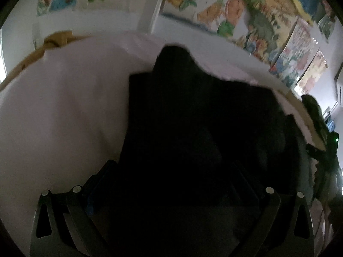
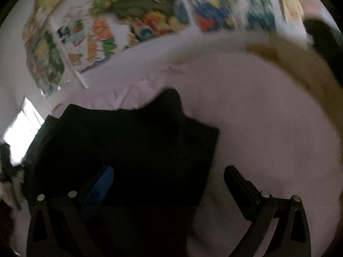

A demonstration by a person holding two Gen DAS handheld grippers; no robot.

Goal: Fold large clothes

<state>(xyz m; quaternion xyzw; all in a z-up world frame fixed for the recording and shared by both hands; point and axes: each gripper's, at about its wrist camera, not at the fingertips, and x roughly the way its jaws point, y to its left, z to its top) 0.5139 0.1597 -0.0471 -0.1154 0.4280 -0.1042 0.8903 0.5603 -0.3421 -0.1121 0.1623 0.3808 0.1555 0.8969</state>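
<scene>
The black garment [image 1: 193, 111] lay on a pale, faintly pinkish sheet [image 1: 64, 107], folded into a thick dark slab with one rounded flap poking out at its far edge. From the right wrist view the same garment [image 2: 128, 141] sat left of centre on the sheet [image 2: 268, 117], its right edge straight and its near part running under the tool.

The right gripper [image 2: 169, 177] stood wide open, its blue-padded left finger over the cloth and its right finger over bare sheet, clasping nothing. The left gripper [image 1: 171, 171] was lost against the black fabric; its fingers seemed spread, but I could not tell whether they held any cloth.

A tan fabric [image 1: 53, 40] lay bunched along the sheet's far left edge in the left view, and showed as a tan band [image 2: 300, 64] at the far right in the other. Bright, colourful posters [image 1: 246, 10] covered the white wall behind.

Only the left view caught dark equipment with a small green light [image 1: 335, 138] at the right margin. Only the right view showed a bright window [image 2: 23, 128] low on the left. Both pictures were blurred.
</scene>
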